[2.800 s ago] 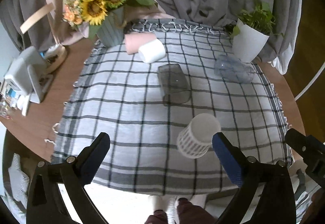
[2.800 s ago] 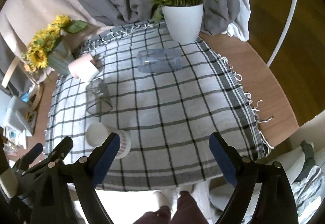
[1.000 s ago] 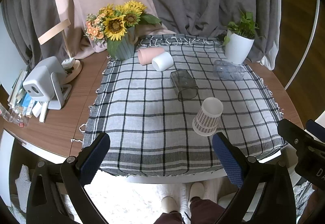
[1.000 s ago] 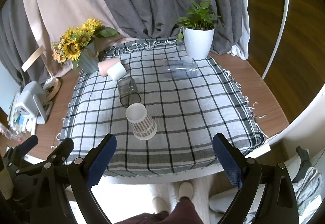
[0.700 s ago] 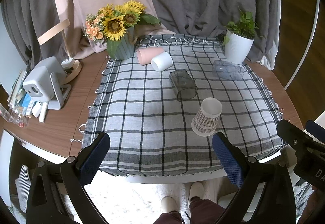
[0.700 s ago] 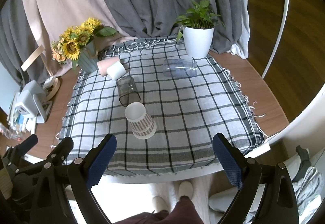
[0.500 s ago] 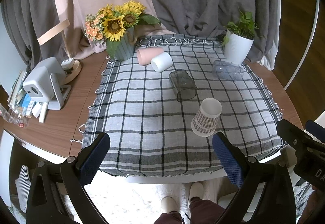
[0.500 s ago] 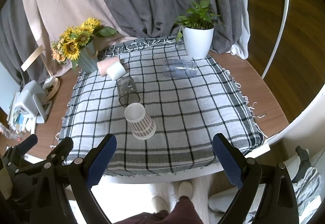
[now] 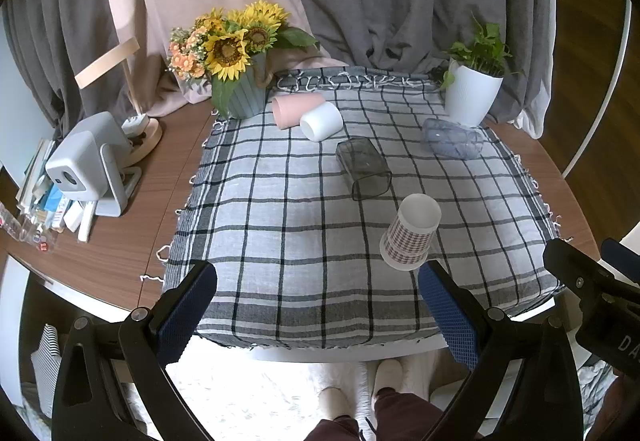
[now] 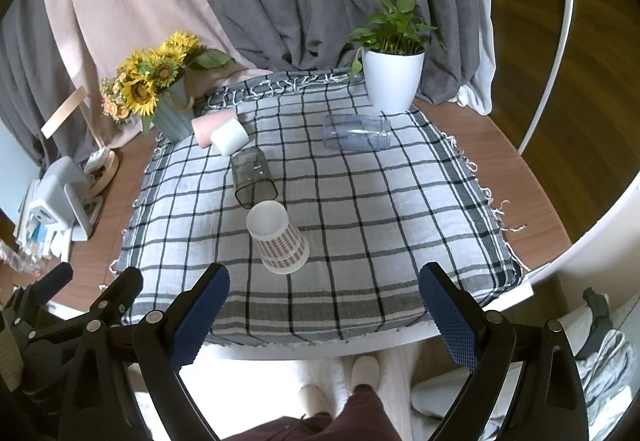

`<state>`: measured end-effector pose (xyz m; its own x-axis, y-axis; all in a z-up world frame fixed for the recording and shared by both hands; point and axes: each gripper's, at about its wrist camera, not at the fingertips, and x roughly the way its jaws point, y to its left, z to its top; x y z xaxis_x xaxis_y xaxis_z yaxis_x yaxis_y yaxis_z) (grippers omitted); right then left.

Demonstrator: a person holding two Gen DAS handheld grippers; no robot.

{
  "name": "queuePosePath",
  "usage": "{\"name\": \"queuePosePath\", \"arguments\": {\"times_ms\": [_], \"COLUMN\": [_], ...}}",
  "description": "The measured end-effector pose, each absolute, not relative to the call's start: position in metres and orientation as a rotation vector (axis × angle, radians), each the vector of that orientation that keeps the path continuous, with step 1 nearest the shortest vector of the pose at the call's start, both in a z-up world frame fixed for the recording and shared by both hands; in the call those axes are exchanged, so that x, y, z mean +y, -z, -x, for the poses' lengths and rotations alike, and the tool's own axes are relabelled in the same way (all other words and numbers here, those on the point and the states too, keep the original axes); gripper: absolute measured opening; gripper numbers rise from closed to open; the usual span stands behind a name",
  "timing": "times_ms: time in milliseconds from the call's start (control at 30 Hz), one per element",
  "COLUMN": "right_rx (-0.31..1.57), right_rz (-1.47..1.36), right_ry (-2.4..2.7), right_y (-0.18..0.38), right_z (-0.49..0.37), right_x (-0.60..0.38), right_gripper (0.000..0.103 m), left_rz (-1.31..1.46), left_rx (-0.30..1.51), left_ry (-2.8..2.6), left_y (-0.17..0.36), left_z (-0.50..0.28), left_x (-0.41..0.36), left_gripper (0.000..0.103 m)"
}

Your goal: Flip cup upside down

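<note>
A white paper cup with a checked band (image 9: 411, 234) stands upside down on the plaid cloth (image 9: 280, 209), near its front edge; it also shows in the right wrist view (image 10: 277, 237). A smoky glass (image 9: 363, 168), a clear glass (image 9: 452, 138), a white cup (image 9: 321, 121) and a pink cup (image 9: 291, 108) lie on their sides farther back. My left gripper (image 9: 318, 305) is open and empty, held off the table's front edge. My right gripper (image 10: 324, 307) is also open and empty, back from the front edge.
A sunflower vase (image 9: 240, 89) stands at the back left and a white plant pot (image 9: 472, 97) at the back right. A grey device (image 9: 84, 161) and small clutter sit on the wooden table (image 9: 152, 201) at the left. Curtains hang behind.
Both grippers have pulled back and up from the table since 2.8 s ago; over the last second the views hardly shift. The cups have not moved.
</note>
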<state>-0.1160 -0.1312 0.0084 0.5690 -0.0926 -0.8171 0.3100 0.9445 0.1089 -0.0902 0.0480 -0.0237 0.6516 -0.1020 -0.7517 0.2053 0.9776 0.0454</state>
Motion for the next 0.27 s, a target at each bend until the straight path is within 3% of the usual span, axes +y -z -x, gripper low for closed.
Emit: {"name": "queuePosePath", "arguments": {"times_ms": [267], "right_rx": [0.939], "right_rz": [-0.25], "right_ry": [0.239], "right_y": [-0.0072], "right_z": [0.1158], "right_x": [-0.1311], "right_gripper": [0.096], "left_rz": [-0.131], "left_rx": [0.844], "left_ry": [0.175], "left_y": [0.0239], "left_z": [0.0899], "left_x": [0.0483], "left_gripper": [0.103]}}
